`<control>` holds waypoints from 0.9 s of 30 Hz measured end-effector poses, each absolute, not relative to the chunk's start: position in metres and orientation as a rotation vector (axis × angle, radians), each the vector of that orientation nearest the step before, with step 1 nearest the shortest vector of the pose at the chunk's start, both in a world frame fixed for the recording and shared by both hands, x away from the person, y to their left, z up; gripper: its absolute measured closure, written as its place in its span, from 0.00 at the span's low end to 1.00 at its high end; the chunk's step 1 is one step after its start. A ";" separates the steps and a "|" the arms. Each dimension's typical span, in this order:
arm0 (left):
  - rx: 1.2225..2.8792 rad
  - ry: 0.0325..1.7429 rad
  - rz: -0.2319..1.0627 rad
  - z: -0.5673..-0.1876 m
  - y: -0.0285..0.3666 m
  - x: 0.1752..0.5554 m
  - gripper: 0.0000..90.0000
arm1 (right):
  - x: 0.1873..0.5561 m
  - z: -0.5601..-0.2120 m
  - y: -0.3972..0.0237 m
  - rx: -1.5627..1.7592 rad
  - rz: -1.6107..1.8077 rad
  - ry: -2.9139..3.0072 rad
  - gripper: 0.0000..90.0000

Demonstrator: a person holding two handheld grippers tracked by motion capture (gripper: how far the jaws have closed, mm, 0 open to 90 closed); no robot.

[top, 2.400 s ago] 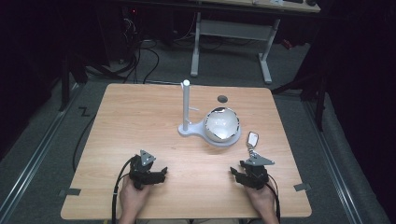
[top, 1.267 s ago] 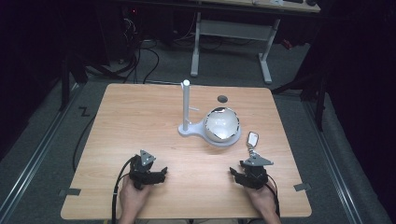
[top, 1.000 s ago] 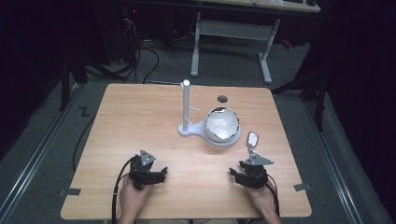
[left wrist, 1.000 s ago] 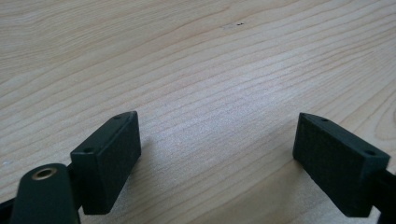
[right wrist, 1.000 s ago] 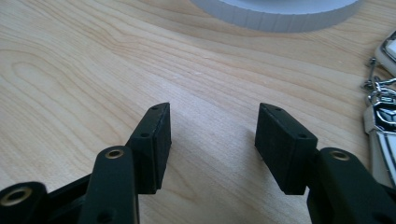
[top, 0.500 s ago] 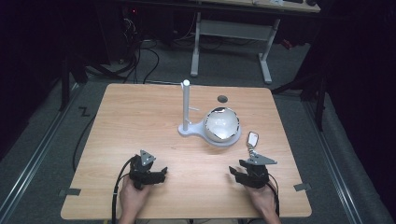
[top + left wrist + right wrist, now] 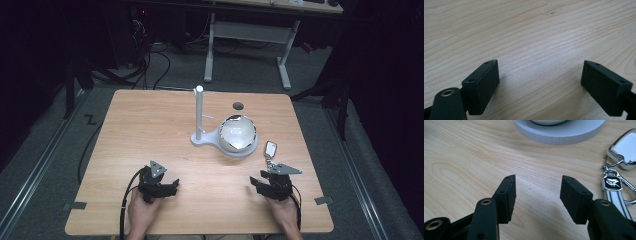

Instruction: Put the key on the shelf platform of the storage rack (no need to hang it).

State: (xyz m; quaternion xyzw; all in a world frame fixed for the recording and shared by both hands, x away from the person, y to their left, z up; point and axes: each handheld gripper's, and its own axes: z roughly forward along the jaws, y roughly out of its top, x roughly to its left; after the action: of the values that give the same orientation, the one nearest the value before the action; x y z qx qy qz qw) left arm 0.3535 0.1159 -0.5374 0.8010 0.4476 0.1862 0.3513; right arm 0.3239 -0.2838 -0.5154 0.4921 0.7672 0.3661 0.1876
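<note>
Seen from above: a light wooden worktop (image 7: 150,130) in a dark room. At the near left, left gripper (image 7: 172,186) in a hand, low over bare wood, jaws spread wide and released, nothing between them; close up in the left gripper view (image 7: 540,82), just wood grain between the two black pads. Toward the middle, a white stand (image 7: 199,117) with an upright post, joined to a round white base bearing a white bowl-like dish (image 7: 238,134). Just behind the dish, a small dark round spot (image 7: 238,105) on the wood. Right of the dish, close beside it but apart, a car key with a keyring fob (image 7: 270,150) flat on the worktop. At the near right, right gripper (image 7: 256,183) in the other hand, just short of the key, jaws released with nothing between them, having just been closing a little. In the right gripper view (image 7: 537,195), key (image 7: 625,150) to the right of the jaws, untouched; round white base (image 7: 560,130) ahead.
</note>
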 end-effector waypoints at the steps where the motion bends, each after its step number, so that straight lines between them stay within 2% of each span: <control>1: 2.074 1.159 0.482 -0.537 0.116 0.354 0.17 | 0.324 -0.513 -0.285 1.390 1.024 2.154 0.53; 27: 2.073 1.160 0.482 -0.537 0.116 0.353 0.17 | 0.326 -0.498 -0.329 1.500 1.002 1.967 0.60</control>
State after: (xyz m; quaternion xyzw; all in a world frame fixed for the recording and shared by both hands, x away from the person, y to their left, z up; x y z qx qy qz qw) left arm 0.3535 0.1159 -0.5374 0.8008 0.4480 0.1860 0.3514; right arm 0.3261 -0.3291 -0.4976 0.5465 0.7165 0.3649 0.2340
